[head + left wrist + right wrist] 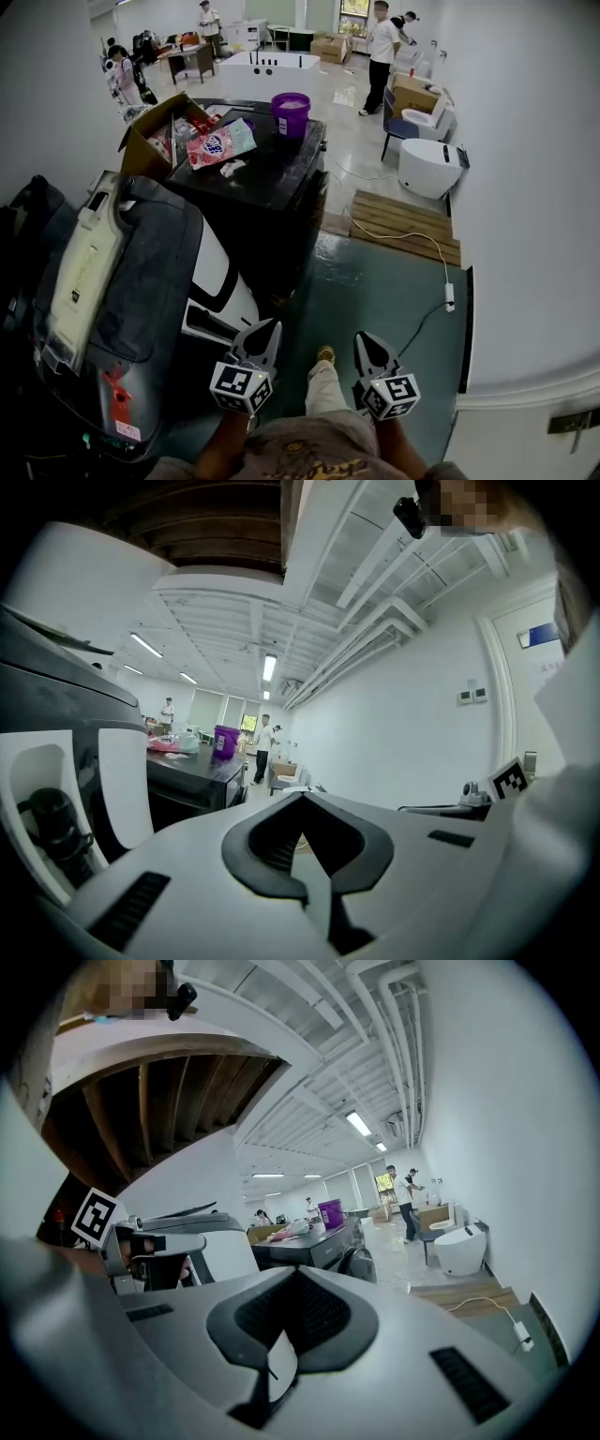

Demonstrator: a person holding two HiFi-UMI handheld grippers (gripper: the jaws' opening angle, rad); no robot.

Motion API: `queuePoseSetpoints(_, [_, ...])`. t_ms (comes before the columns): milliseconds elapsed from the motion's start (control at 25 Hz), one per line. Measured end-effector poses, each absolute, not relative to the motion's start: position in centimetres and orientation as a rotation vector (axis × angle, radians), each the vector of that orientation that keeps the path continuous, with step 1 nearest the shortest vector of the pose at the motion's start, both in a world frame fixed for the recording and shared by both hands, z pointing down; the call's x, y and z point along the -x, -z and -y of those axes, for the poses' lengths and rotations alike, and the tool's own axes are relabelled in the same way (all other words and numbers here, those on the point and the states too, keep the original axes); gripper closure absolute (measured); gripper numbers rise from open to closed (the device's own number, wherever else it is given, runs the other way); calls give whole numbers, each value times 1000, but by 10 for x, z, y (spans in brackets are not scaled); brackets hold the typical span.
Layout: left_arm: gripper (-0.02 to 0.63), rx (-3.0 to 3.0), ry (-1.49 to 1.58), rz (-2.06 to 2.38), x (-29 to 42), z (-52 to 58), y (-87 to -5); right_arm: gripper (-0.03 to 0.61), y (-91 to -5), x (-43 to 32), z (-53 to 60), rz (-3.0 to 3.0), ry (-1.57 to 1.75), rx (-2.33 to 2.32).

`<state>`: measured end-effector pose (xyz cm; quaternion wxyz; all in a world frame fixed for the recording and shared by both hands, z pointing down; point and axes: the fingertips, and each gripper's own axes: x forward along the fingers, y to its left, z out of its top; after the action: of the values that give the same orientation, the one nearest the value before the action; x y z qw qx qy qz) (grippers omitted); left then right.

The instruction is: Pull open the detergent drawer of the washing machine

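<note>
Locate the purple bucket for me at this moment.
In the head view the purple bucket stands on top of the black washing machine, at its far right corner, just right of the pink packet and the open cardboard box.

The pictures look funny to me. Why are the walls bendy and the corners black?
Head view: the wide lens bows the white wall. Left gripper view: black corners, ceiling beams curve. Right gripper view: a round black rim, bright ceiling lamp.
</note>
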<state>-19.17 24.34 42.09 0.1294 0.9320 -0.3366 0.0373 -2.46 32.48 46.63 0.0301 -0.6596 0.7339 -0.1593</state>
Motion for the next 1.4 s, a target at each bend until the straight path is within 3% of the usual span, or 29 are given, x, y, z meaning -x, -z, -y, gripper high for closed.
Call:
queuePoseSetpoints(760, [594, -2602, -127, 1176, 111, -71, -409, 575, -453, -74, -134, -2416, 513, 1880])
queuePoseSetpoints(1400, [594, -2582, -120, 1254, 74, 2, -411, 575, -453, -117, -60, -2432, 549, 1797])
